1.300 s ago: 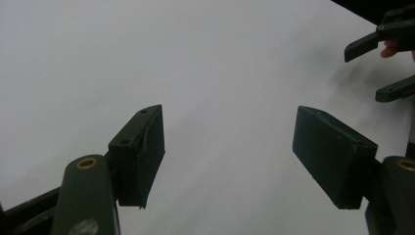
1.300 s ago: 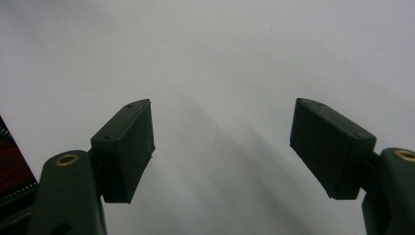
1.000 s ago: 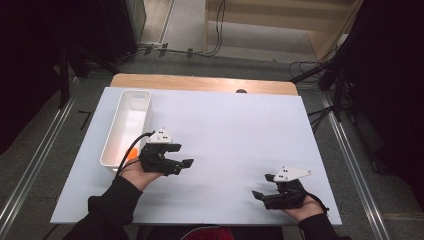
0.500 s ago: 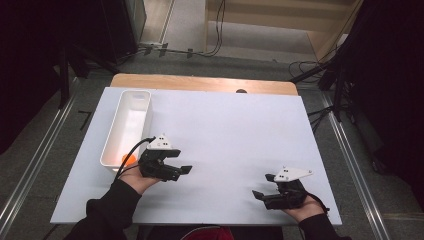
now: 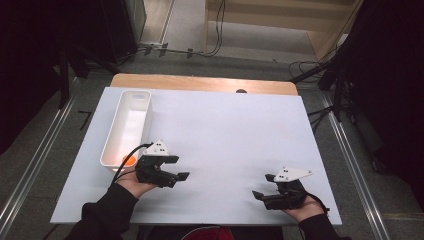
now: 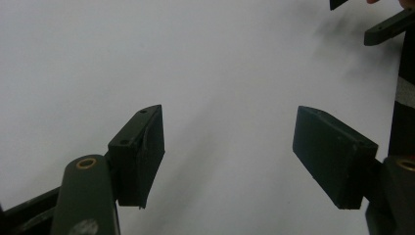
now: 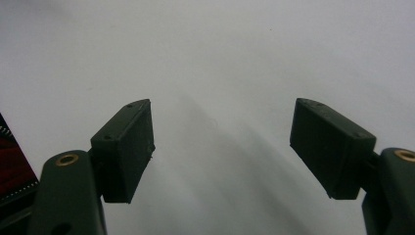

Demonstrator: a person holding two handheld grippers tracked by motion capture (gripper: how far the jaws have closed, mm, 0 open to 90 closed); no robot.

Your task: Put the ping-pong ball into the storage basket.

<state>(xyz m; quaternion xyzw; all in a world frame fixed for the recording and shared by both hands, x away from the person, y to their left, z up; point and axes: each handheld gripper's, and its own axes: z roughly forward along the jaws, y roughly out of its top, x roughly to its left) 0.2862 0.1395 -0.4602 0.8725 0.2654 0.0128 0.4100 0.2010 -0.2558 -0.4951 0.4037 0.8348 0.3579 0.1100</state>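
High view, near to far: right gripper (image 5: 263,192) at front edge, jaws apart, empty; left gripper (image 5: 181,172) likewise parted, empty, beside bin (image 5: 142,107); orange ball (image 5: 129,160) inside bin's near end.

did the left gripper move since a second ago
Yes, slightly: in the high view the left gripper has slid down the picture toward the person, further from the white bin. Its jaws stand open and empty.

High view overlooks table (image 5: 225,125); gripper views skim it closely.
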